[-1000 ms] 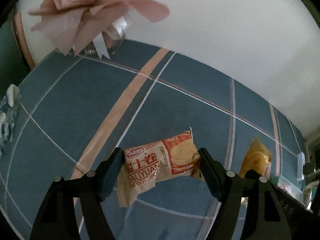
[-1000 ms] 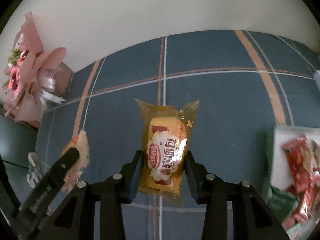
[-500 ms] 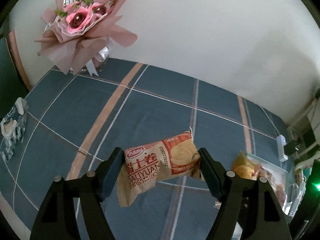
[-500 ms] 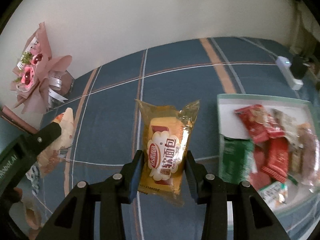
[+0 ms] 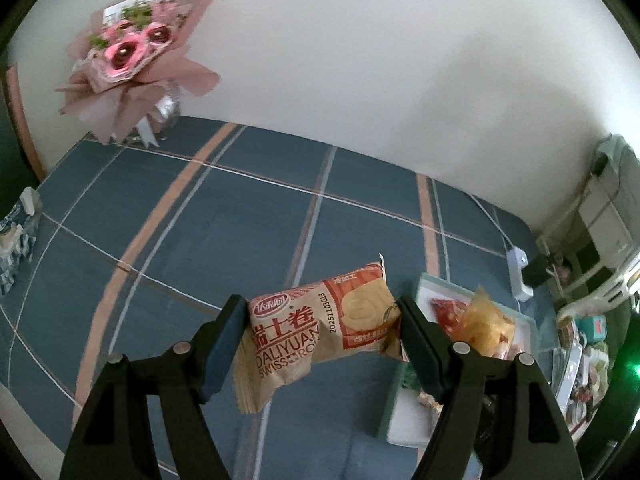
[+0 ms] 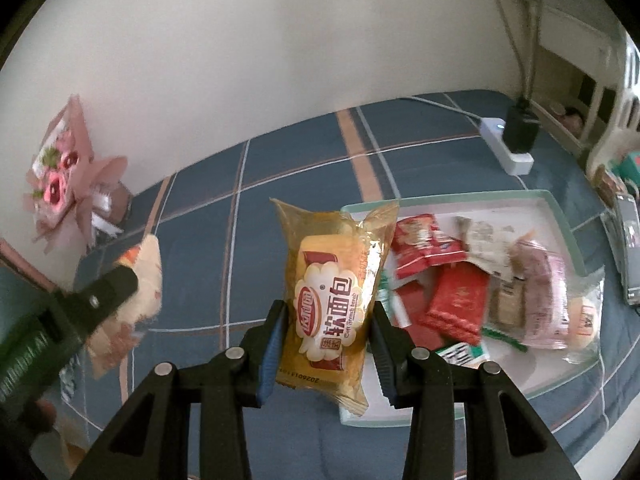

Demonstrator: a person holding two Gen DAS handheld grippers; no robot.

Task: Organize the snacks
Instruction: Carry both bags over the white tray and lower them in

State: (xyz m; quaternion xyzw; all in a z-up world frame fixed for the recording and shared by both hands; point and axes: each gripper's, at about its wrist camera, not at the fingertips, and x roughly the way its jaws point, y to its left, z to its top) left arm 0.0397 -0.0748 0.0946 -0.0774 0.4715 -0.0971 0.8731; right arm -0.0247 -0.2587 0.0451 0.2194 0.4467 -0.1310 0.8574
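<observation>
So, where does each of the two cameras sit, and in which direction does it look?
Left wrist: sits on the left gripper, looks forward and down along its fingers at the Swiss roll packet it grips, above the plaid tablecloth.
Right wrist: sits on the right gripper, looks down at the soft bread packet it grips and the snack tray; the left gripper shows at left.
Shared: tablecloth, bouquet, tray, white power strip, both packets.

Two grippers each hold one snack: a Swiss roll packet (image 5: 320, 328) and a soft bread packet (image 6: 332, 308). One tray (image 6: 560, 216) holds roughly eight more packets. One bouquet (image 5: 132, 60) and one power strip (image 6: 508, 148) are visible.
</observation>
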